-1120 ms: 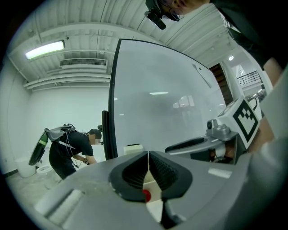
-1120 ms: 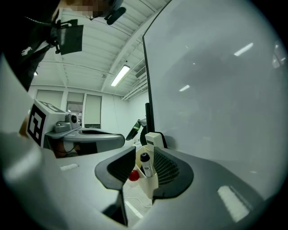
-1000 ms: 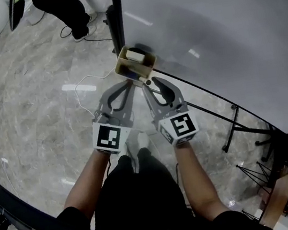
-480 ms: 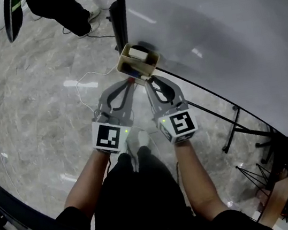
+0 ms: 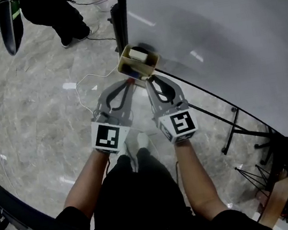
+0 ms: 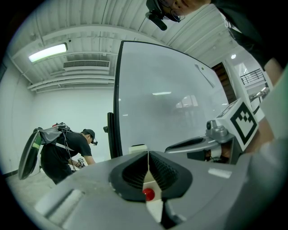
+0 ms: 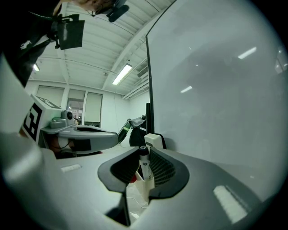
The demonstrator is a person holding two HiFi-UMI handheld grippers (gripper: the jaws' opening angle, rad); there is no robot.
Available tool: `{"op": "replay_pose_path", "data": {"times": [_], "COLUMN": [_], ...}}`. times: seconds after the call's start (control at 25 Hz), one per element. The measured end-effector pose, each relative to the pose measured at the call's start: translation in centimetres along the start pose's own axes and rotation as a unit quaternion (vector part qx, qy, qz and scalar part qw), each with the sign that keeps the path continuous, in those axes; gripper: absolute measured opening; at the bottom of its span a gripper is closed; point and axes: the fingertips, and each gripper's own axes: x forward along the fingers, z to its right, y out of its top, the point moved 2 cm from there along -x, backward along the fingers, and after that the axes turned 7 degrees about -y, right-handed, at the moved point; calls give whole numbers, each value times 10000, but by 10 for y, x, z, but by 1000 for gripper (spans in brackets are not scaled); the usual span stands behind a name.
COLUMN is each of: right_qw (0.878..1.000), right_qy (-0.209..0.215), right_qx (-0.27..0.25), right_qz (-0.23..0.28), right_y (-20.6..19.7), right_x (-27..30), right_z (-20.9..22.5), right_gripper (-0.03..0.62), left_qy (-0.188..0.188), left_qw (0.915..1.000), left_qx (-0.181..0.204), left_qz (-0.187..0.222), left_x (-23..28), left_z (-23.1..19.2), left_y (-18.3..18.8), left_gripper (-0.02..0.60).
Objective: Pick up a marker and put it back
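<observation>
With the right gripper [image 7: 144, 153] I'm closing the fingers onto the marker [image 7: 144, 165], which is standing upright between them, its foot seemingly still in the tray [image 5: 124, 66] below the tips. The left gripper [image 6: 148, 162] is keeping its fingers pressed together, empty. Lifting and returning are remaining, I judge.

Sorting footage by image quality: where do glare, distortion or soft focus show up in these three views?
Head view: sharp, with lamp streaks glaring on the whiteboard and glossy floor. Left gripper view: fisheye bows the whiteboard's frame, ceiling lamp blown out, corners black. Right gripper view: same bowing and black corners; marker sharp.
</observation>
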Motion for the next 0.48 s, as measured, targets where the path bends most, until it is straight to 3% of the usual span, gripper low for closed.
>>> {"op": "replay_pose_path", "data": {"times": [0.48], "right_qw": [9997], "right_qy": [-78], "right_qx": [-77], "right_qz": [201], "right_y": [16], "right_x": [-6], "right_z": [-1], "right_gripper": [74], "left_qy": [-19], "left_qw": [9999], "left_qx": [58], "left_qz": [114], "left_x": [-7], "left_z": [-1], "left_y": [11], "left_gripper": [14]}}
